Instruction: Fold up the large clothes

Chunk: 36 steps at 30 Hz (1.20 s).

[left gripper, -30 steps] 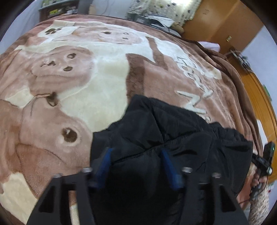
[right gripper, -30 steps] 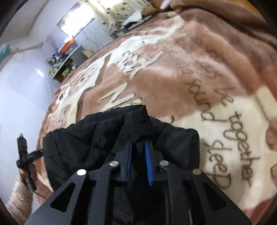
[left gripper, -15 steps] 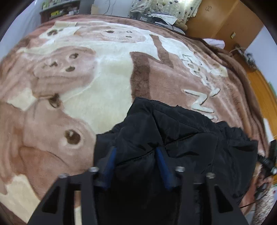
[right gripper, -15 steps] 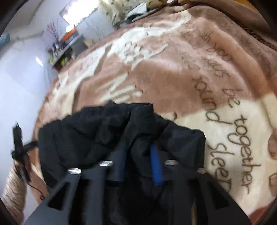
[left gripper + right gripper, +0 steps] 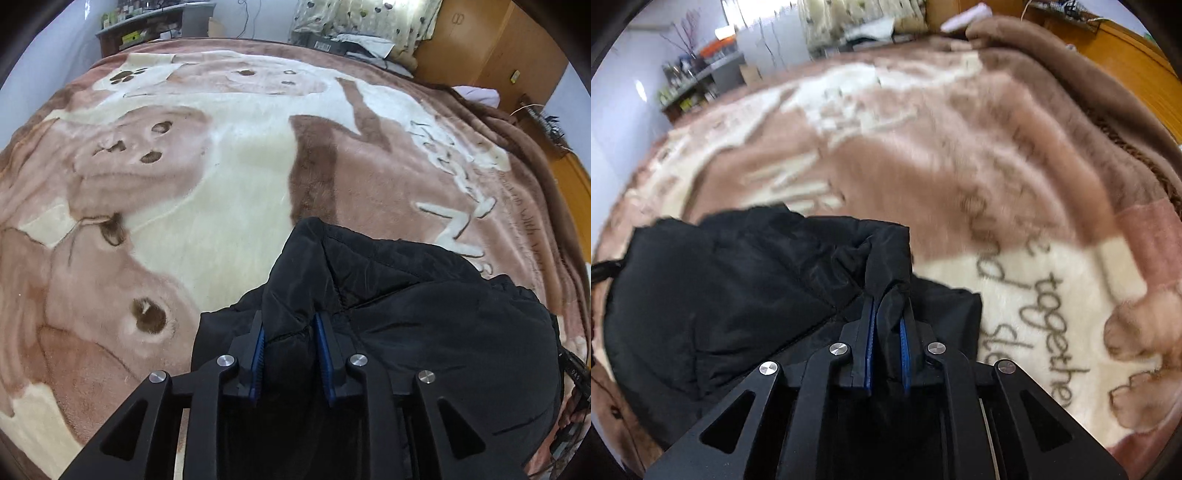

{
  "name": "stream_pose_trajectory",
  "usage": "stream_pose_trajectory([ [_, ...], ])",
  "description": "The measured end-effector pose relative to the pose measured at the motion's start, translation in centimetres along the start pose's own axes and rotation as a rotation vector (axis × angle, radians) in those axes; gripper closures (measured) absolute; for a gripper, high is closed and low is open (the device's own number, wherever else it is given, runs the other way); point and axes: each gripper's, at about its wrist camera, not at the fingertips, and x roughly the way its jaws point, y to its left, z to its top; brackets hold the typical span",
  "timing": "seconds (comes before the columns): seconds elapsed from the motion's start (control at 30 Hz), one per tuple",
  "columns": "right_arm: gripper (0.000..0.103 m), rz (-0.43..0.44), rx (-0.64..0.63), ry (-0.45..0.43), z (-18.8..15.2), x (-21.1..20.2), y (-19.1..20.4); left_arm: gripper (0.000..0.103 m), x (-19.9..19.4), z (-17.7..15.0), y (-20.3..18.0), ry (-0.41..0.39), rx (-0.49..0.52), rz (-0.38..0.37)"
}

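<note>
A black padded jacket (image 5: pixel 424 314) lies bunched on a brown and cream plush blanket (image 5: pixel 221 184) that covers the bed. In the left wrist view my left gripper (image 5: pixel 288 321) has a raised fold of the jacket's near edge between its blue pads, and its jaws are closing on that fold. In the right wrist view the same jacket (image 5: pixel 738 277) spreads to the left. My right gripper (image 5: pixel 888 306) is pinched narrowly on an upright fold at the jacket's right edge, its jaws closing a touch more. The jacket's underside is hidden.
The blanket (image 5: pixel 960 166) carries bear pictures and lettering and reaches far ahead of both grippers. A wooden wardrobe (image 5: pixel 509 48) stands at the back right and a cluttered shelf (image 5: pixel 147 26) at the back left. A wooden bed frame (image 5: pixel 1126 62) borders the right side.
My left gripper's jaws have narrowed from wide apart onto the jacket fold. Both grippers have sunk a little toward the bed, and the right wrist view has rolled.
</note>
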Motion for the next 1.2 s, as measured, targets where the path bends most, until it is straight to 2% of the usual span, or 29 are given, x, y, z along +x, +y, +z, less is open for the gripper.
stream_pose_trajectory([
  [0.1,0.086,-0.004,0.025,0.060,0.3,1.1,-0.3,0.071,0.5,0.2,-0.5,0.034,0.045,0.054],
  [0.13,0.083,0.007,0.040,0.080,0.4,1.1,-0.4,0.070,0.5,0.3,-0.5,0.040,0.042,0.053],
  [0.2,0.076,-0.010,0.083,0.063,0.5,-0.1,-1.0,0.067,-0.7,0.4,-0.2,0.034,0.014,0.038],
  [0.23,0.067,-0.023,0.116,0.038,0.6,-1.2,-1.3,0.066,-1.7,0.4,0.1,0.015,-0.002,0.021],
  [0.33,0.058,-0.002,0.150,-0.102,-0.1,-6.0,-1.2,0.058,-5.1,-0.2,0.9,-0.069,-0.026,-0.014],
  [0.37,0.057,-0.025,0.124,-0.170,-0.5,-8.1,-0.6,0.057,-6.6,-0.7,0.9,-0.109,-0.029,-0.004],
  [0.47,0.051,-0.043,0.017,-0.270,-1.3,-11.6,2.8,0.044,-10.3,-2.5,-0.7,-0.193,0.024,-0.005],
  [0.53,0.046,-0.022,-0.036,-0.302,-1.6,-12.5,5.1,0.027,-11.7,-3.7,-2.4,-0.221,0.057,-0.050],
  [0.57,0.043,0.009,-0.060,-0.305,-2.0,-12.6,6.5,0.024,-11.7,-4.4,-3.7,-0.210,0.086,-0.071],
  [0.67,0.040,0.069,-0.109,-0.234,-2.3,-10.4,9.7,0.023,-9.7,-5.9,-7.4,-0.149,0.171,-0.083],
  [0.7,0.040,0.062,-0.125,-0.209,-2.5,-9.2,10.7,0.023,-8.4,-6.2,-8.6,-0.124,0.199,-0.081],
  [0.73,0.040,0.063,-0.135,-0.188,-2.6,-7.8,11.5,0.023,-7.6,-6.3,-9.2,-0.110,0.210,-0.067],
  [0.8,0.040,0.058,-0.138,-0.125,-2.6,-4.9,12.3,0.023,-4.8,-6.9,-10.4,-0.032,0.219,0.001],
  [0.93,0.040,0.022,-0.140,-0.029,-3.1,-0.4,12.3,0.021,-1.7,-6.9,-10.4,0.002,0.209,0.053],
  [1.03,0.039,0.014,-0.156,0.023,-3.0,1.5,11.9,0.021,0.7,-7.3,-11.1,0.039,0.283,0.107],
  [1.1,0.039,-0.008,-0.159,0.081,-2.8,3.3,11.9,0.021,1.9,-7.3,-10.8,0.077,0.247,0.092],
  [1.2,0.039,-0.044,-0.145,0.118,-2.7,4.8,12.4,0.021,3.4,-6.8,-10.3,0.118,0.217,0.085],
])
